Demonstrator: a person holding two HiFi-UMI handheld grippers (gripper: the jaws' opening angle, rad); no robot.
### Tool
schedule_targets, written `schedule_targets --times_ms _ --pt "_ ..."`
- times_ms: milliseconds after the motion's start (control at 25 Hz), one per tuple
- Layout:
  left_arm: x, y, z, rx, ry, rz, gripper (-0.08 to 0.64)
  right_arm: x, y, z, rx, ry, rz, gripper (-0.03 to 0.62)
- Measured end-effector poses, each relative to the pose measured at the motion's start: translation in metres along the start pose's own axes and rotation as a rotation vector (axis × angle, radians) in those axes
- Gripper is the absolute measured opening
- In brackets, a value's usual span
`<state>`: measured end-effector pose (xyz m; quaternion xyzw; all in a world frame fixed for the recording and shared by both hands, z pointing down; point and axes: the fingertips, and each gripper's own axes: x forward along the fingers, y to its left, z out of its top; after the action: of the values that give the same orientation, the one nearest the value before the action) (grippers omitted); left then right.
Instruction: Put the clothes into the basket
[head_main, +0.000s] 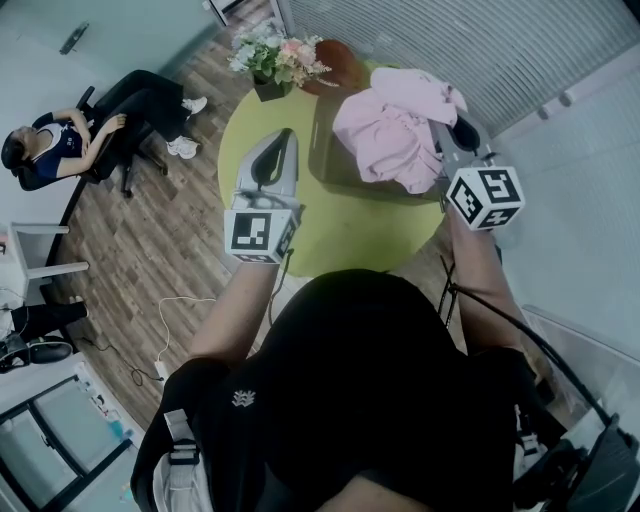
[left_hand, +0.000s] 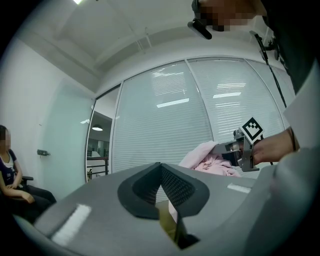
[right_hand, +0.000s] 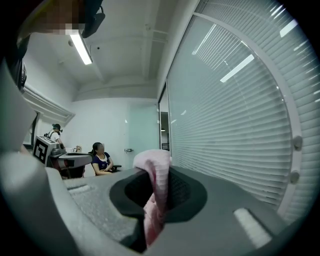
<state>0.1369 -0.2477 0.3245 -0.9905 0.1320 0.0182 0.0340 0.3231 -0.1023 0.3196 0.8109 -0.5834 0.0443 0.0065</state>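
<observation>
A pink garment (head_main: 392, 128) is heaped over the dark basket (head_main: 325, 145) at the far side of the round green table (head_main: 340, 235). My right gripper (head_main: 452, 132) is at the heap's right edge, shut on a fold of the pink garment (right_hand: 156, 186), which hangs down between its jaws (right_hand: 158, 167). My left gripper (head_main: 279, 148) hovers over the table's left part, short of the basket, shut with nothing in it (left_hand: 160, 168). The left gripper view shows the pink garment (left_hand: 209, 159) ahead with the right gripper (left_hand: 239, 150) on it.
A vase of flowers (head_main: 275, 58) and a brown round object (head_main: 342, 62) stand at the table's far edge. A person sits on a chair (head_main: 95, 135) to the left on the wood floor. A blind-covered glass wall (head_main: 480, 45) runs behind the table.
</observation>
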Motion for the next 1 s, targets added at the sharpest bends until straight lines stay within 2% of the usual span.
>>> schedule_targets --times_ms 400,720,1000 --pt "0.008 0.006 -0.027 -0.002 0.046 -0.023 0.008 0.017 0.000 -0.041 0.038 0.057 0.005 0.041" --pt "0.004 0.024 -0.042 -0.008 0.090 0.016 0.008 0.025 0.011 -0.067 0.056 0.102 0.023 0.041" --pt "-0.002 0.023 -0.067 -0.035 0.140 0.009 0.008 0.032 0.017 -0.092 0.065 0.149 0.040 0.041"
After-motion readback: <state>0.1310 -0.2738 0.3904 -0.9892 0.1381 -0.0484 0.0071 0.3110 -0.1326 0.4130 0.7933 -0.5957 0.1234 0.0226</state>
